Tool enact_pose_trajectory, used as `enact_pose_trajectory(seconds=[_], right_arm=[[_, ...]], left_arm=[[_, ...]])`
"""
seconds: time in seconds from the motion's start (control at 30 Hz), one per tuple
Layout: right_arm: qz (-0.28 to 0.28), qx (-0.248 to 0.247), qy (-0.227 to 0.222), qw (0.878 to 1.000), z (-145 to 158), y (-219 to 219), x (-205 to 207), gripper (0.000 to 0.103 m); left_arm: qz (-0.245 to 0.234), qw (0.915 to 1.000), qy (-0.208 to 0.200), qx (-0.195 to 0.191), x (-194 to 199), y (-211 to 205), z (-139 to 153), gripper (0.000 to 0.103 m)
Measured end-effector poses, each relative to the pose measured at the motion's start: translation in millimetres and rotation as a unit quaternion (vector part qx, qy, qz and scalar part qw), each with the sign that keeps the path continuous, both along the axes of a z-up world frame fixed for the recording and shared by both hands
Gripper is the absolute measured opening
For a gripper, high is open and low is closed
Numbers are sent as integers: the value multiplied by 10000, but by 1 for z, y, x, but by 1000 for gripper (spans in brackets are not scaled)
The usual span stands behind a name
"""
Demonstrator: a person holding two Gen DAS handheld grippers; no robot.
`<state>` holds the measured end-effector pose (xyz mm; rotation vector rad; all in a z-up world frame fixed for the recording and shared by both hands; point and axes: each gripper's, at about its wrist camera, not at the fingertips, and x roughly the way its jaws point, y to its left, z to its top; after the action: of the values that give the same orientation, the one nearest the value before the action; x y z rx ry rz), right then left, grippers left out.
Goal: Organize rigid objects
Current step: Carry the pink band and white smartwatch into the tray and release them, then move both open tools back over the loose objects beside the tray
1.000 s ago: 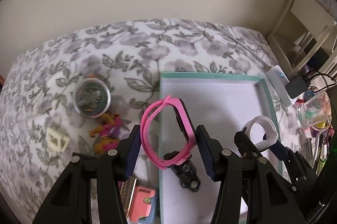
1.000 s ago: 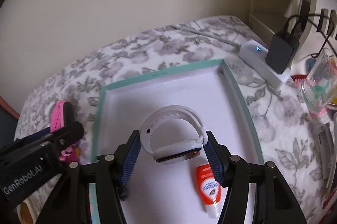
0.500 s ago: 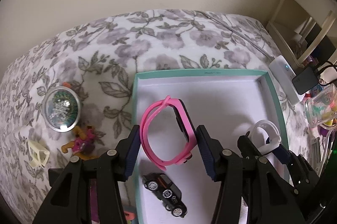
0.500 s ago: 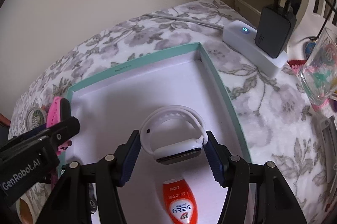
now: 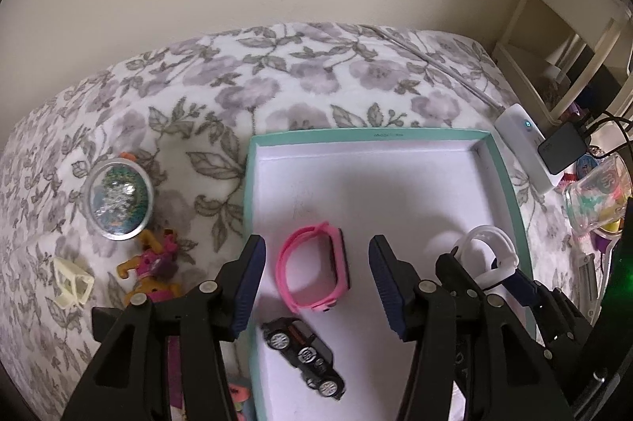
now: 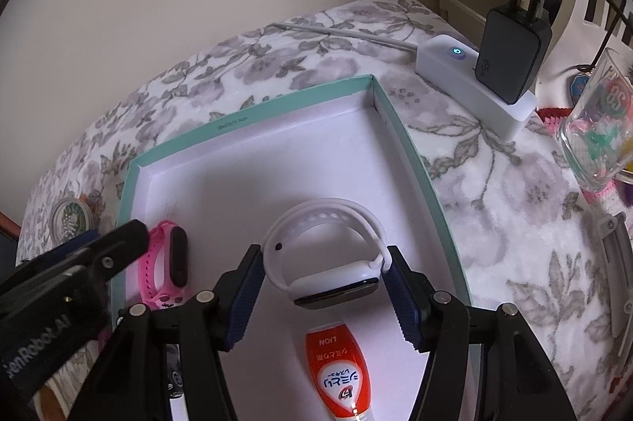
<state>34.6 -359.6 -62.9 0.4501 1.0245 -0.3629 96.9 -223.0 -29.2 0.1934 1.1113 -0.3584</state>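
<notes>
Two watches (image 5: 314, 268) (image 6: 328, 255) in the tray (image 5: 372, 135), toy car (image 5: 302, 355) nearer the camera.

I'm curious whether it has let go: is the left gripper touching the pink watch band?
Apart. The left wrist view shows the pink watch band lying in the teal-rimmed white box, with bare floor between it and each finger of the left gripper.

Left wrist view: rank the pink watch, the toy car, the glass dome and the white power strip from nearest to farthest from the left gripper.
1. pink watch, lying in the teal box between the open fingers of the left gripper.
2. black toy car, just below it in the box.
3. glass dome, on the blanket to the left.
4. white power strip, far right.
</notes>
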Motion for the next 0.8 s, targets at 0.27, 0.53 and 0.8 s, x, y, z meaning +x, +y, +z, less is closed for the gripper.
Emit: enact_pose_trajectory(seconds=[0.27, 0.53, 0.8], right_arm=[[109, -104, 162, 9998, -4, 10, 1, 67], [108, -207, 211, 9995, -1, 15, -5, 69], [188, -472, 165, 9986, 8, 25, -13, 77]], left_arm=[[199, 9998, 34, 30, -2, 19, 3, 64], [400, 9992, 35, 26, -9, 43, 8, 64], [555, 9984, -8, -59, -20, 70, 14, 82]])
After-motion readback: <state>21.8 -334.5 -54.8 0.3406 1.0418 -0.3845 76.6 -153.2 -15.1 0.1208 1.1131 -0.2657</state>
